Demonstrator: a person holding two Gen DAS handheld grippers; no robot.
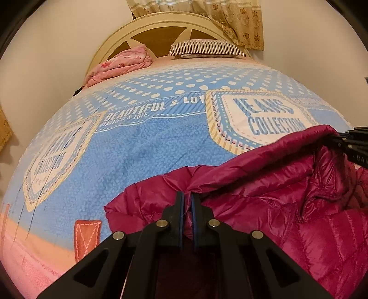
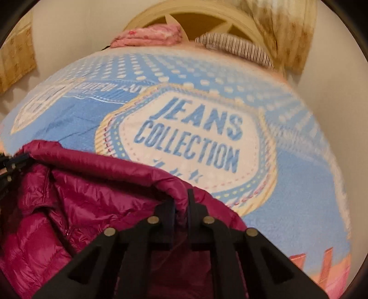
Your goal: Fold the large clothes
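A magenta quilted puffer jacket [image 1: 287, 195] lies bunched on the bed in the lower right of the left wrist view. My left gripper [image 1: 187, 195] is shut on a fold of its edge, with fabric pinched between the blue pads. In the right wrist view the same jacket [image 2: 76, 202] fills the lower left, and my right gripper [image 2: 181, 200] is shut on its rolled hem. Each gripper shows at the edge of the other's view: the right one [image 1: 352, 142] at far right, the left one [image 2: 9, 165] at far left. The jacket's edge stretches between them.
The bed carries a blue blanket [image 1: 142, 151] printed with "JEANS COLLECTION". A pink folded quilt [image 1: 119, 64] and a striped pillow [image 1: 207, 48] lie by the cream headboard [image 1: 158, 25]. Curtains [image 1: 234, 20] hang behind. White walls flank the bed.
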